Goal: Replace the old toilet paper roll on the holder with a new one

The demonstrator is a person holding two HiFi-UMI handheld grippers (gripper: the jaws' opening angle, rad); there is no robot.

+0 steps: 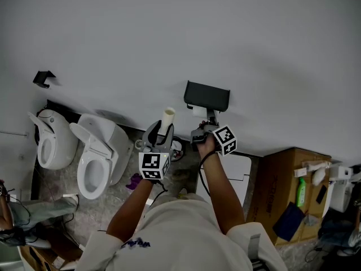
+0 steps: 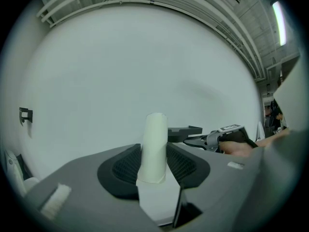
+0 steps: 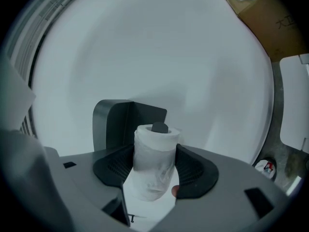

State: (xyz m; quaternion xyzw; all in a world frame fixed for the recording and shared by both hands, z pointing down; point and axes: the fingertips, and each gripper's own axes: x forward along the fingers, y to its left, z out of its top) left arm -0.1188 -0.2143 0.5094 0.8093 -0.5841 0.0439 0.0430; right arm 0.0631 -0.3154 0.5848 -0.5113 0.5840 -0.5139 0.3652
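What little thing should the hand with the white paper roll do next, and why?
Probably slide the white toilet paper roll, clamped in the right gripper, further onto the black wall holder. A dark peg tip shows in the roll's core, and the bare cardboard tube sits in the left gripper.

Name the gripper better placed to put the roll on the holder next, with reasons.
Right. The right gripper is shut on the paper roll directly before the black holder; the left gripper grips only a bare cardboard tube, off to the holder's side.
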